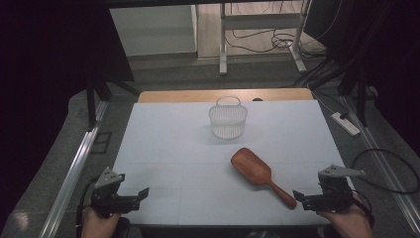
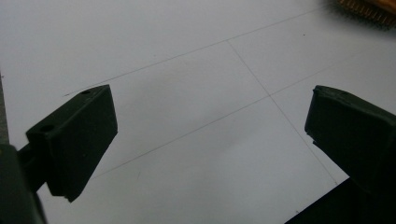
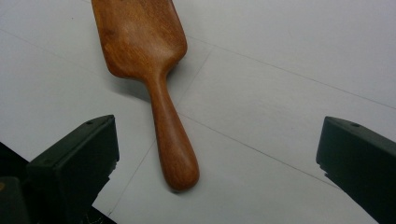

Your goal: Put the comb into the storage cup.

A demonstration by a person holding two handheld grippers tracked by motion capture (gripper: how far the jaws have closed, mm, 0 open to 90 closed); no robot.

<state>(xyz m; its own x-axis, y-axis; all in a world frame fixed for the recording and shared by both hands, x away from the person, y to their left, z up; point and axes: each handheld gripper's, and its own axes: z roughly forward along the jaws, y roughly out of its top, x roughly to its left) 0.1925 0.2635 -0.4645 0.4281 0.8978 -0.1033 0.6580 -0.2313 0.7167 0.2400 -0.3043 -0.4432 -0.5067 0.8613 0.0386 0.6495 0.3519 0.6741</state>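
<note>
Grippers left (image 1: 141,194) and right (image 1: 298,197) gape wide, empty.

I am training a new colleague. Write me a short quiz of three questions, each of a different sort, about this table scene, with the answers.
1. True or false: the brush lies inside the basket.
2. Which gripper is nearer the brush handle? A) left gripper B) right gripper
3. Fill in: the basket stands ____ from the person than the brush.

Key
1. False: it lies on the table, apart from the basket, bristles down.
2. B: the handle end points between its open jaws.
3. Farther.
</note>
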